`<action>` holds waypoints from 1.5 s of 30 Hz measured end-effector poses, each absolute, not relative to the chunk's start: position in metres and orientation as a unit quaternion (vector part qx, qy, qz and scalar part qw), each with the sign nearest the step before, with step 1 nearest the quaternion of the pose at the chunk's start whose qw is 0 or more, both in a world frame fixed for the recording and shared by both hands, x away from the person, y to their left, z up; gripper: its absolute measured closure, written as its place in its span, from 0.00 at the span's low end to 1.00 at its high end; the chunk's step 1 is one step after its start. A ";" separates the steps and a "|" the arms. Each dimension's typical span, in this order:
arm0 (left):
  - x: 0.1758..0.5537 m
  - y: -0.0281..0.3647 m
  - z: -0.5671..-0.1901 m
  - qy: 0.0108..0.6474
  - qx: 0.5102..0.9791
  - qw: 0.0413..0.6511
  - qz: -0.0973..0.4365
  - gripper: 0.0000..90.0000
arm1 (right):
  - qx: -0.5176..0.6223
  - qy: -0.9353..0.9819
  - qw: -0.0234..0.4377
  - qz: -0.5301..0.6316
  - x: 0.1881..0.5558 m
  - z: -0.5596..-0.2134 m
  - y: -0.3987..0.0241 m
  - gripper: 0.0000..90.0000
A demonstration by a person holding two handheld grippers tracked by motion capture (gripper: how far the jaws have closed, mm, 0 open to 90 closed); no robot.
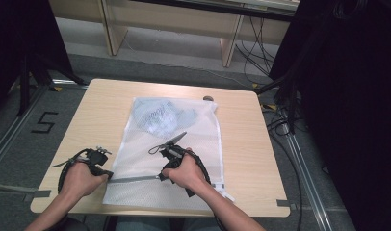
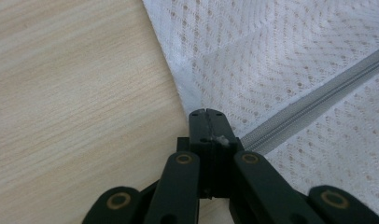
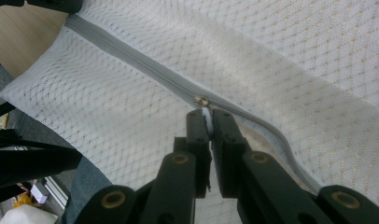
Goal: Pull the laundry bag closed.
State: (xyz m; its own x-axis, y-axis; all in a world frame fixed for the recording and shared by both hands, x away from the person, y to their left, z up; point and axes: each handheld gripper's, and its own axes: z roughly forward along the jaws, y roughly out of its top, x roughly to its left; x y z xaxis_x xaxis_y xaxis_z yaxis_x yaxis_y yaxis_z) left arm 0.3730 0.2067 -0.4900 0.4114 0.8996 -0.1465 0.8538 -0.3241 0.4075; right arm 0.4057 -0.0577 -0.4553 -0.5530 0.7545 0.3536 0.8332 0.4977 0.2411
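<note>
White mesh zippered laundry bag (image 1: 184, 159), mid-counter toward the near edge: left hand-held gripper (image 2: 207, 114) clamps its edge seam, right hand-held gripper (image 3: 210, 114) apparently pinches the zipper pull (image 3: 201, 101).

Wooden table (image 1: 87, 125) stood on grey floor (image 1: 20, 159). Small dark round object (image 1: 208, 98) lay at the table's far edge. A "5" mark (image 1: 43, 122) was on the floor left of the table. Light wooden furniture legs (image 1: 111, 29) stood beyond it. Black cables (image 1: 254, 48) trailed over the floor at far right. Black curtain (image 1: 357, 96) hung at right, tripod legs (image 1: 27, 77) at left.
</note>
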 end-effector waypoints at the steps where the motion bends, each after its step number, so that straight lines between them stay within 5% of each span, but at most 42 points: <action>1: 0.373 0.207 -0.490 0.541 0.811 0.216 0.053 1.00 | -0.460 -0.861 0.097 -0.194 0.406 -0.456 -0.058 0.96; 45: 0.373 0.207 -0.490 0.545 0.808 0.218 0.049 1.00 | -0.477 -0.852 0.088 -0.199 0.407 -0.457 -0.085 0.96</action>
